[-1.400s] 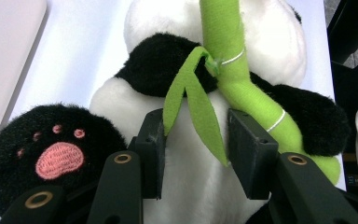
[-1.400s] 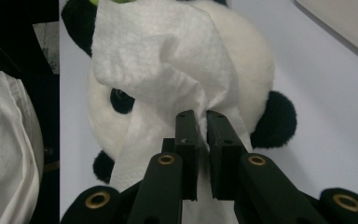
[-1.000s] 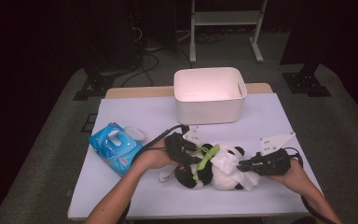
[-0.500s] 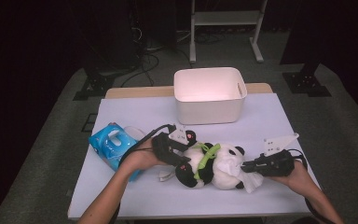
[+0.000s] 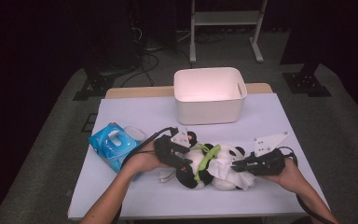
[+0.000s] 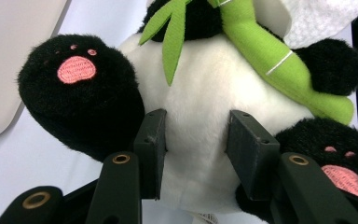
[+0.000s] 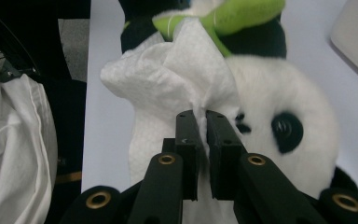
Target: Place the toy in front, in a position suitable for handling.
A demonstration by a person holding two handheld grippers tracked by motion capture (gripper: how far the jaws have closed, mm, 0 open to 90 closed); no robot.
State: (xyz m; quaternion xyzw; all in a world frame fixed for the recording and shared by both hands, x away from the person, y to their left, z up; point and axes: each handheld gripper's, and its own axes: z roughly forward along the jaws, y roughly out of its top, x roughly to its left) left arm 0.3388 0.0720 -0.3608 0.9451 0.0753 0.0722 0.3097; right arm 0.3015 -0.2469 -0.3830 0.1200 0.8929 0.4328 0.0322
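Note:
A black-and-white panda plush point(image 5: 212, 170) lies on its back at the front of the table, with a green bamboo stalk point(image 6: 256, 51) on its chest. My left gripper point(image 6: 196, 149) is shut on the panda's white belly point(image 6: 205, 93), its pads pressed into the fur between the two black feet; in the high view this left gripper point(image 5: 179, 156) comes in from the left. My right gripper point(image 7: 202, 126) is shut on a white tissue point(image 7: 168, 79) that rests against the panda's face point(image 7: 279, 107). The high view shows the right gripper point(image 5: 242, 165) at the panda's right end.
A blue wipes pack point(image 5: 112, 147) lies on the table just left of my left hand. A white bin point(image 5: 209, 93) stands behind the panda, mid-table. The table's front edge point(image 5: 191, 214) runs close below the forearms. Stands and cables sit on the dark floor beyond.
Both hands have only shifted slightly around the panda. Each gripper keeps the same hold.

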